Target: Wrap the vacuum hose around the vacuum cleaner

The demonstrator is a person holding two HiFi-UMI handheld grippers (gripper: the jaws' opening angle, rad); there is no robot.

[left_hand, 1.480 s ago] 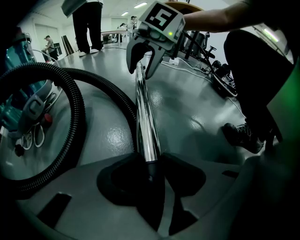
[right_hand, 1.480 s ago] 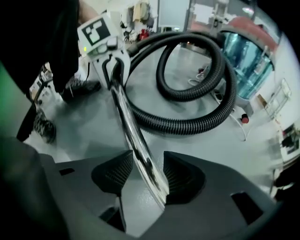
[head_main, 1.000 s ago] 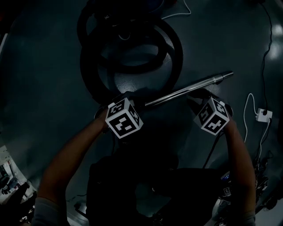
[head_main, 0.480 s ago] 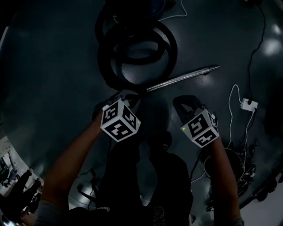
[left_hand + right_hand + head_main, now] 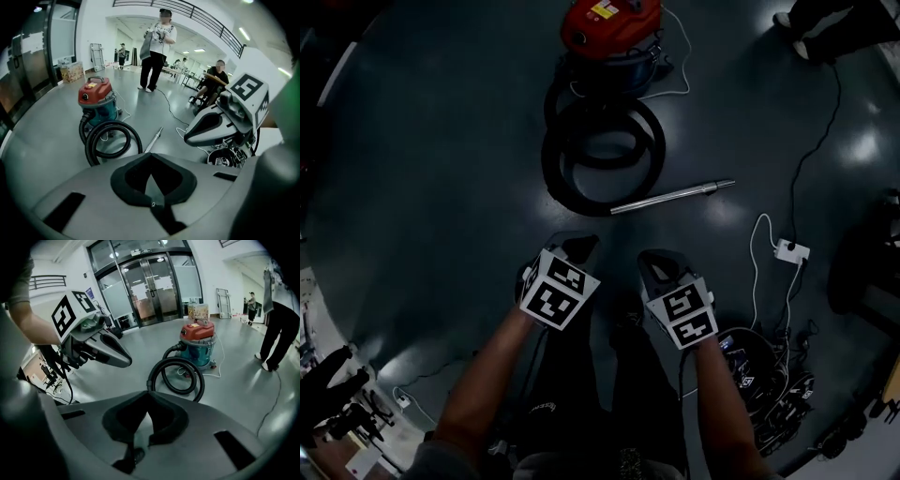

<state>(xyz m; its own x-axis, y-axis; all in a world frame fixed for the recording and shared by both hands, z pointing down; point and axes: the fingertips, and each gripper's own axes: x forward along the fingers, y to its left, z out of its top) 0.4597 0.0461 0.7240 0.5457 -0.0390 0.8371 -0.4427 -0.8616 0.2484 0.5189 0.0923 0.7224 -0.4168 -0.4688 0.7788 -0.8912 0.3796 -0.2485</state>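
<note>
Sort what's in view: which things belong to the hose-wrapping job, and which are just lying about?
Job: red vacuum cleaner; black hose, coiled on the floor; metal wand; left tongs and right tongs, both shut, empty.
Lying about: white adapter with its cable; tangle of cables; a bystander's legs.

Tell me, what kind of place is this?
Probably a big indoor hall, like an office or lab lobby: a shiny grey floor, tall glass doors, and an upstairs railing.
</note>
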